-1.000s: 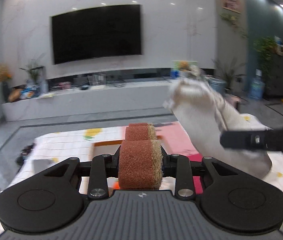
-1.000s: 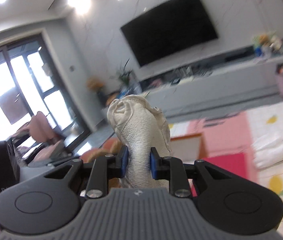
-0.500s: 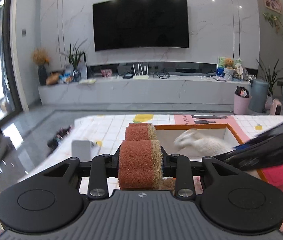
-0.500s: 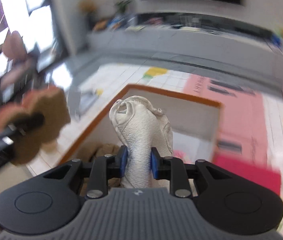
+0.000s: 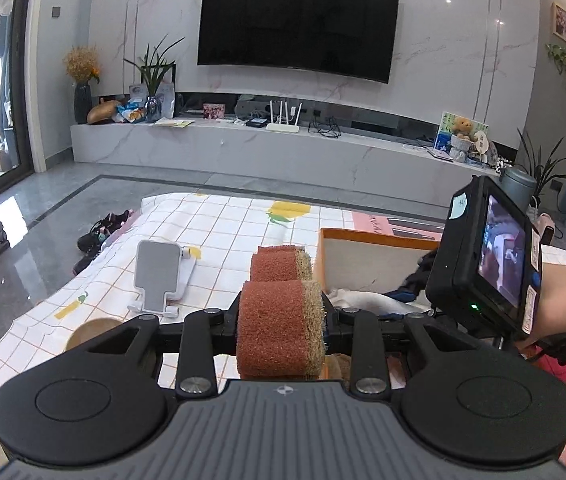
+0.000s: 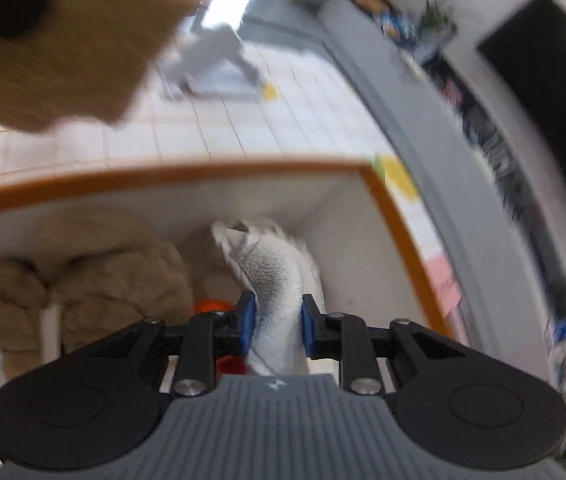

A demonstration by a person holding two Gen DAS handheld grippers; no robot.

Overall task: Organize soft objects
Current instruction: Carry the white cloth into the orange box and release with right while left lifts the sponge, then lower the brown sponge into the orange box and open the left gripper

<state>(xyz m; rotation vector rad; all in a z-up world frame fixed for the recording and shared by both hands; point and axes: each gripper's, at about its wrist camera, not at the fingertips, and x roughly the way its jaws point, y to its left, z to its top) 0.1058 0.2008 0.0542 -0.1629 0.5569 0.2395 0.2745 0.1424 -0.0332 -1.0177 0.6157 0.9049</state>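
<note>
We have the right gripper [image 6: 275, 326] tipped down into the orange-rimmed white cardboard box [image 6: 187, 172], its blue-padded fingers [image 6: 247, 320] having just been closing a little and now clamped on the white terry-cloth towel [image 6: 271, 280], whose loose end hangs inside the box beside a tan plush toy [image 6: 91, 280] already lying on the floor of it, with something small and orange [image 6: 211, 306] between them. Our left gripper [image 5: 281, 322] waits just beside the box's near wall [image 5: 363, 264], its fingers clamped on the rust-red and tan scouring sponge [image 5: 279, 320], over the checked white tabletop [image 5: 223, 232] where a grey phone stand [image 5: 159, 276] lies. We judge the step in hand to be the stowing of the towel: the next move calls for lowering it until it rests on the box floor beside the plush, then parting the right fingers and lifting clear without dragging the cloth back out, so that the sponge can follow
</note>
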